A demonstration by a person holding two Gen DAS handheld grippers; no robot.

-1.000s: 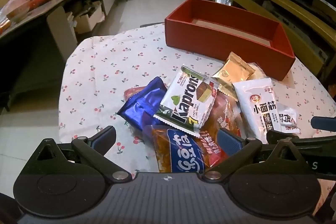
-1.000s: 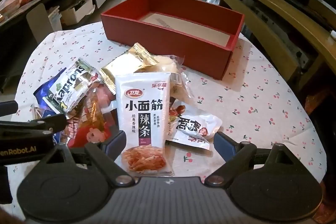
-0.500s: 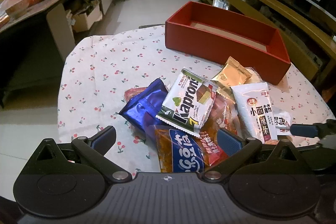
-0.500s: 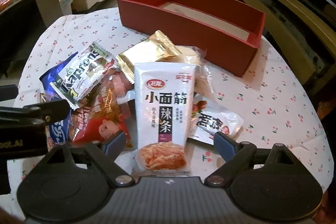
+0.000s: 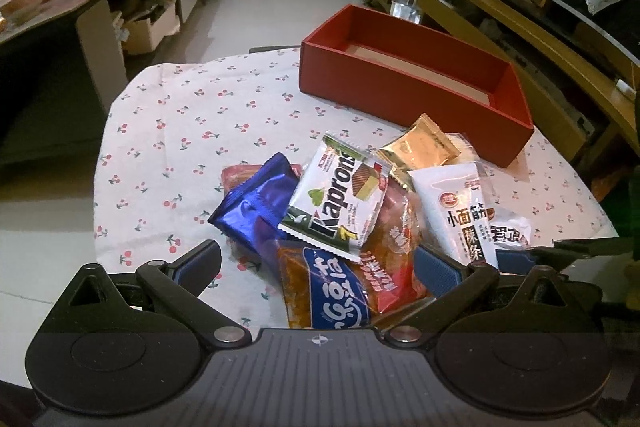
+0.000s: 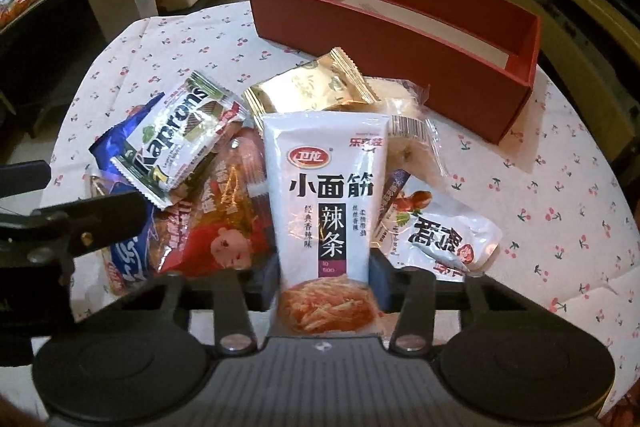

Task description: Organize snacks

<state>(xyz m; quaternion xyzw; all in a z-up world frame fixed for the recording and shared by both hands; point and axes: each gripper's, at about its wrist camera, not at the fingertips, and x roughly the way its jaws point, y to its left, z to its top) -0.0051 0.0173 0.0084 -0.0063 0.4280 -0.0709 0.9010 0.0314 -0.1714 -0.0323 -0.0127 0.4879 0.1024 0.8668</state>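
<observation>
Both claws | right claw (image 6: 325,281) just closed, clamped on white packet (image 6: 326,195) | left claw (image 5: 320,261) apart

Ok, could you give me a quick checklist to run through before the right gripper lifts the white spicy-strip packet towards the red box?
1. Right gripper, whose jaws have just been closing, on the white packet: pads at both lower edges, ok.
2. Only one packet between the pads: appears so, ok.
3. Red box has room: no snacks visible inside, ok.
4. Left gripper out of the way: open, low over the orange-and-blue packet, beside the lift path, cannot tell.
5. Neighbouring packets resting on the white one: cannot tell.
</observation>
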